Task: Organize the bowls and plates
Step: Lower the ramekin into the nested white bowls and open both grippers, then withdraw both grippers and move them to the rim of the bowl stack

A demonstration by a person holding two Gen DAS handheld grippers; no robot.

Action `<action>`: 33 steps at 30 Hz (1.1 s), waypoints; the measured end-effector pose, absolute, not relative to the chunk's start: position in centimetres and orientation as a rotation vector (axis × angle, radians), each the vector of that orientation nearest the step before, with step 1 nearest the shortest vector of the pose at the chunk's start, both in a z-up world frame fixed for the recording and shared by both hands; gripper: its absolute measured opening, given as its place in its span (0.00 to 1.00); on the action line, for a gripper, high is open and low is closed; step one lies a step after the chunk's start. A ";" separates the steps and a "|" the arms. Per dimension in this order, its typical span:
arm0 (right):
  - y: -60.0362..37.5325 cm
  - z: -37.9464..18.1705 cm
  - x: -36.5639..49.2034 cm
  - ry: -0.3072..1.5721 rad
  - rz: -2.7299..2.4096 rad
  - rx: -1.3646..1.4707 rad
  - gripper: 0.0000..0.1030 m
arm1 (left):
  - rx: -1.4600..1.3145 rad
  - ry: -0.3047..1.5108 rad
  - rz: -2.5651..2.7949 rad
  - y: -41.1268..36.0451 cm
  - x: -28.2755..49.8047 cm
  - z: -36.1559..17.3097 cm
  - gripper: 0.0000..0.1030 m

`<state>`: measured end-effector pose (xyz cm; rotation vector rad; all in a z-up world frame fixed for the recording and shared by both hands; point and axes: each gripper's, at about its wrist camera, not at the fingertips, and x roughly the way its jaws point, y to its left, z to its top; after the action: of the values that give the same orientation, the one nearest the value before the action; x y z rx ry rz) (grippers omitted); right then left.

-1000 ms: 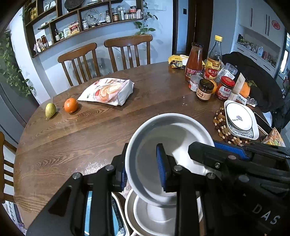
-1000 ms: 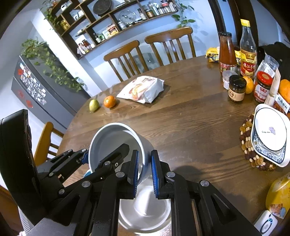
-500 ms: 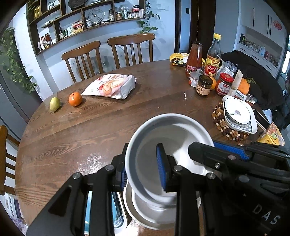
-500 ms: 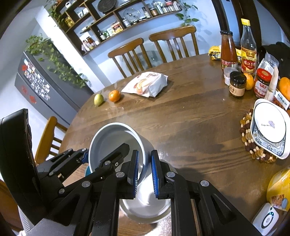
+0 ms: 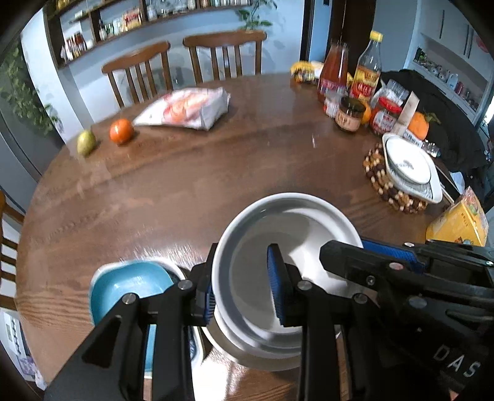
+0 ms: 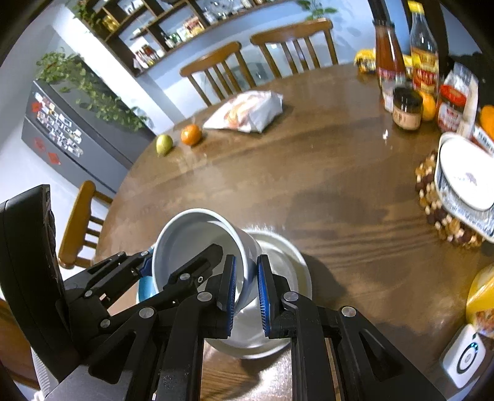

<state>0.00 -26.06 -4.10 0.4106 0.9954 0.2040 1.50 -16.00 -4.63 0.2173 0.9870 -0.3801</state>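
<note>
Left wrist | round wooden table (image 5: 191, 185) | two chairs (image 5: 182, 66) | wall shelves (image 5: 139, 18)

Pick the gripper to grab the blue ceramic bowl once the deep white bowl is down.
Probably left: the blue ceramic bowl sits just beside the left gripper; the right gripper is across the deep white bowl.

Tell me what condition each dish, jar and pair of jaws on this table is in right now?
White bowl: lifted, tilted, pinched at both rims.
Left gripper: shut on the bowl's wall.
Right gripper: shut on the opposite wall.
Larger white dish: resting on the table under the bowl.
Blue bowl: upright, empty.
Patterned plate: resting on a beaded trivet.
Dark jar: lid on.
</note>
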 end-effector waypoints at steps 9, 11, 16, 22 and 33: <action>-26.2 -7.9 0.5 1.099 0.197 0.445 0.15 | 0.211 1.102 -0.379 -16.2 2.0 -8.1 0.25; -26.3 -8.4 0.6 1.114 0.189 0.441 0.15 | 0.216 1.120 -0.382 -16.3 2.0 -8.7 0.25; -26.3 -9.1 0.8 1.142 0.163 0.432 0.15 | 0.210 1.147 -0.392 -16.6 2.2 -9.4 0.26; -26.4 -7.9 1.0 1.116 0.151 0.426 0.15 | 0.192 1.126 -0.401 -16.2 2.6 -8.3 0.33; -28.0 -3.5 -0.2 0.994 0.108 0.418 0.56 | 0.147 0.995 -0.359 -13.2 3.0 -3.0 0.79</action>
<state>-0.19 -28.04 -3.49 0.4176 0.9943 0.1082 2.99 -13.16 -2.98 0.1475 0.9952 -0.3588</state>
